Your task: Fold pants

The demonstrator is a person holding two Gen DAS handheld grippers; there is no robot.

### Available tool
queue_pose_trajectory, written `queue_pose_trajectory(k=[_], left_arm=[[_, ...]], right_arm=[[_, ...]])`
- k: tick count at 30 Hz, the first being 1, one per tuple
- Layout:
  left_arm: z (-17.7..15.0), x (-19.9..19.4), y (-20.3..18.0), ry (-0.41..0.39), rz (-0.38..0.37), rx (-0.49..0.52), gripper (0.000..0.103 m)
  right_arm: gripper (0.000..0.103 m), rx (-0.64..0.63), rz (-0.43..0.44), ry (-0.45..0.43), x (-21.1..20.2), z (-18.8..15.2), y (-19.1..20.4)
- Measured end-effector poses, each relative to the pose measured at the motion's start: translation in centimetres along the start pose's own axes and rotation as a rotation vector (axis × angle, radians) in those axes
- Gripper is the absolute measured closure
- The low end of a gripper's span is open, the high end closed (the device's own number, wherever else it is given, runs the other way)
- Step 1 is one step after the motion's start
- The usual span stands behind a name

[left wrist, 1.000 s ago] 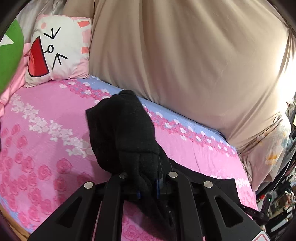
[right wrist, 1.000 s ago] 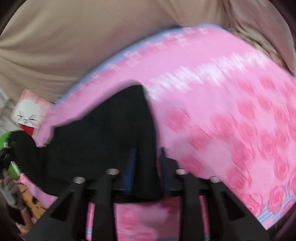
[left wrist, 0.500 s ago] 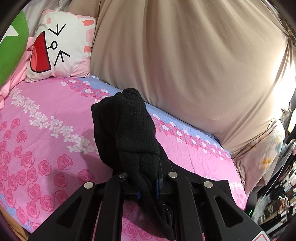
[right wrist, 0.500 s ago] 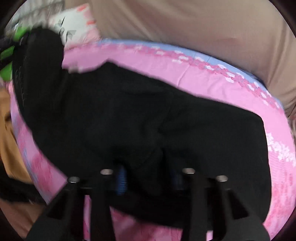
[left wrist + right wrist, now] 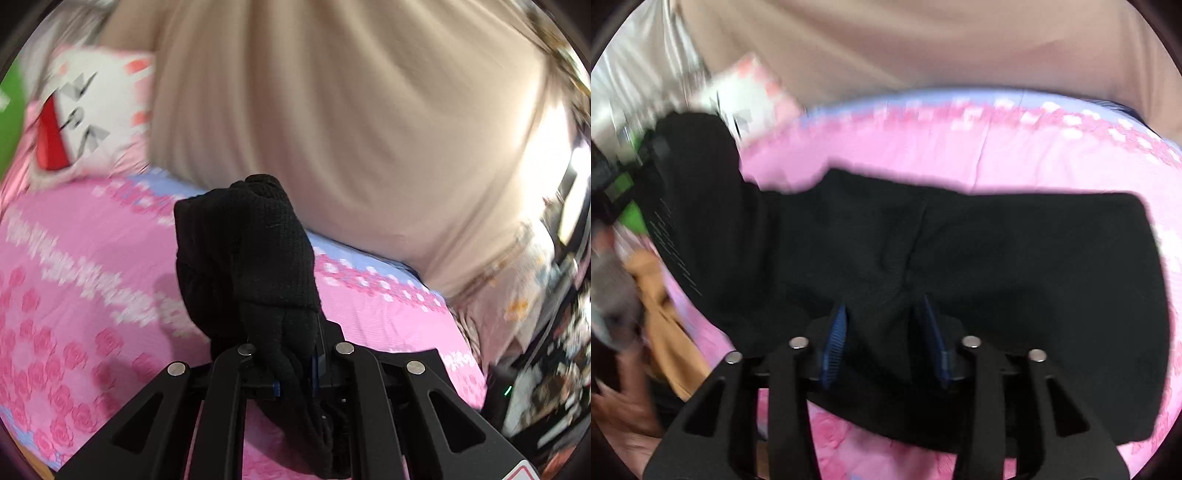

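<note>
The black pants (image 5: 997,266) lie spread across the pink rose bedsheet (image 5: 960,155) in the right wrist view. One end rises at the left toward my left gripper. My left gripper (image 5: 295,373) is shut on a bunched knit end of the pants (image 5: 251,251), held up above the bed. My right gripper (image 5: 886,332) sits over the near edge of the pants, its blue pads (image 5: 836,339) spread apart with black cloth between them; the pads do not pinch it.
A cartoon-face pillow (image 5: 92,114) and a green cushion (image 5: 9,125) lie at the bed's head. A beige drape (image 5: 332,110) backs the bed. Clutter (image 5: 546,369) stands off the bed's right end. Orange cloth (image 5: 661,314) and a hand (image 5: 624,417) are at the left.
My right gripper swung round to face the spread pants, and its pads have opened wider. My left gripper, still holding the end, shifted so the pillow slid further left.
</note>
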State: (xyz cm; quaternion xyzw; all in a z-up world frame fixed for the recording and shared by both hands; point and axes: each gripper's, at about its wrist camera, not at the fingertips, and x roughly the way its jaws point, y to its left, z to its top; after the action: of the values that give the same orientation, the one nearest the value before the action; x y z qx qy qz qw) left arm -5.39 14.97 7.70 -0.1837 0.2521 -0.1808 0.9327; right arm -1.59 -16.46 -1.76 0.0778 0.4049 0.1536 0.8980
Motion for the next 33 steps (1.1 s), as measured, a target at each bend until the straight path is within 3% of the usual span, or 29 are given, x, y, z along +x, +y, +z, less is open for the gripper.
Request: queue_pose_trajectory(k=[2,5,8,10,12,15,19,21,24,25,26,27,28,33], left_arm=[[0.4,0.3,-3.2,-0.007,-0.049,0.071,0.095],[0.3,1.9,-8.9,0.027,-0.185,0.157,0.095],[-2.0,5.8,-14.1,0.156,-0.321,0.222,0.092],[-4.9,9.2,-16.4,0.291,-0.389,0.242,0.074],[-7.9,11.8,-17.4,0.403,-0.427,0.232,0.066],[-9.8,12.8,-16.8,0.448,-0.411,0.206,0.066],[-8.1,11.7,-14.1,0.393,-0.343,0.161,0.058],[-6.9,10.7,-12.4,0.347,-0.288,0.142,0.055],[-5.8,9.0,-9.8,0.300,-0.215,0.102,0.052],[-5.3,8.9,-9.1,0.290,-0.199,0.088,0.052],[-5.1,8.7,-8.5,0.283,-0.185,0.074,0.052],[-4.8,8.4,-7.7,0.274,-0.172,0.056,0.052],[-4.5,8.1,-7.1,0.269,-0.166,0.044,0.052],[-3.5,6.6,-6.1,0.233,-0.173,0.011,0.051]], right_arm=[[0.053,0.072,0.004,-0.083,-3.2,0.9,-2.3],[0.048,0.135,-0.017,-0.161,-6.0,0.8,-5.0],[0.042,0.206,-0.090,-0.182,-7.1,-0.1,-7.7],[0.042,0.262,-0.106,-0.172,-7.2,-1.5,-9.5],[0.042,0.333,-0.097,-0.161,-7.6,-3.1,-11.7],[0.040,0.397,-0.024,-0.162,-8.2,-4.0,-13.5],[0.034,0.400,0.104,-0.141,-7.3,-3.5,-13.8],[0.024,0.372,0.119,-0.105,-6.0,-2.6,-13.0],[0.018,0.323,0.070,-0.046,-2.6,-1.9,-11.9],[0.023,0.310,0.060,-0.051,-2.0,-1.9,-11.4],[0.035,0.288,0.051,-0.049,-1.6,-1.7,-10.9],[0.065,0.267,0.043,-0.044,-1.3,-1.4,-10.3],[0.087,0.257,0.058,-0.059,-1.8,-0.8,-9.5],[0.089,0.169,0.050,-0.232,-9.7,1.3,-7.2]])
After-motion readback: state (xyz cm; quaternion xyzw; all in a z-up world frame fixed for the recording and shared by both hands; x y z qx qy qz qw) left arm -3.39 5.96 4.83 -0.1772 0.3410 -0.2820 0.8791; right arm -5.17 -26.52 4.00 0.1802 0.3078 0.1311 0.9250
